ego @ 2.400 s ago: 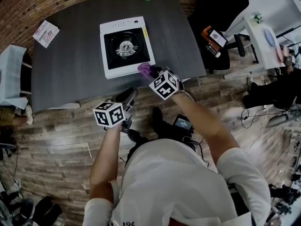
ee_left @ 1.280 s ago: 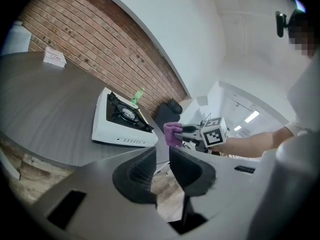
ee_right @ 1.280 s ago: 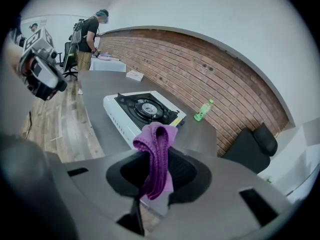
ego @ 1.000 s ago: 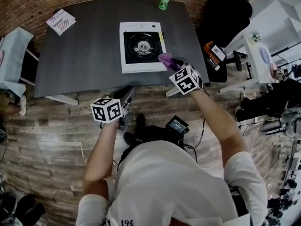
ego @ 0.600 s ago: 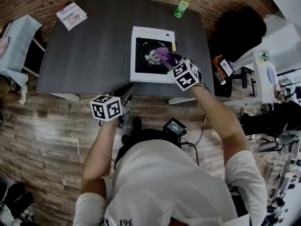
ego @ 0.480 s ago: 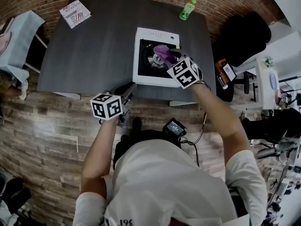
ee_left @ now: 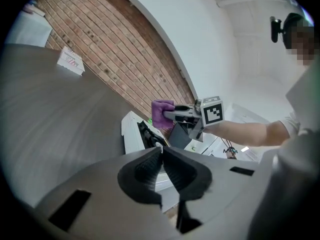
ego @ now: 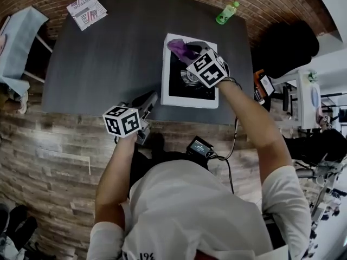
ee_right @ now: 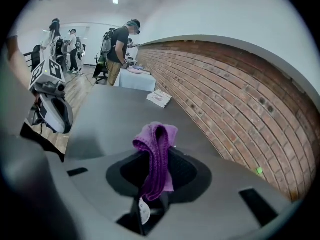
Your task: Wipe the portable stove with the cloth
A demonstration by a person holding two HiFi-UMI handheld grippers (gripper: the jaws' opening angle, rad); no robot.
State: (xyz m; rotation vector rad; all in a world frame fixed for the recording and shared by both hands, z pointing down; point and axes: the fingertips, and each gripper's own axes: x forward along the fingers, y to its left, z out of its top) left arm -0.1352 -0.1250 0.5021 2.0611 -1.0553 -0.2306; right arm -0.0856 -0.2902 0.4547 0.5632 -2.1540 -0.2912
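Fingers (ee_left: 143, 171) of the left gripper (ee_left: 161, 151) are pressed together with nothing between them. In the head view this left gripper (ego: 150, 98) hangs at the front edge of the table (ego: 119, 53), with the left forearm bent and kept close to the body. The right arm reaches forward over the stove (ego: 191, 101). The right gripper (ego: 191, 51) points away from the person, and its jaws are clamped on the cloth (ego: 178, 48). The right gripper view shows the purple cloth (ee_right: 156, 141) folded and standing up out of the closed right gripper (ee_right: 156, 181). From the left gripper view, the cloth (ee_left: 161, 113) is held over the far part of the stove (ee_left: 131, 134) and seems to sit just clear of it.

Counted across the table, left to right: 1 printed leaflet (ego: 87, 10) at the far left corner, 1 white stove with a black burner well, 1 cloth, and 1 green bottle (ego: 227, 13) at the far right corner. There are 2 grippers.

Left of the stove lies a wide stretch of bare dark tabletop. The stove sits in the right half, its near side close to the front edge. A brick wall (ee_right: 235, 94) runs along the table's far side.
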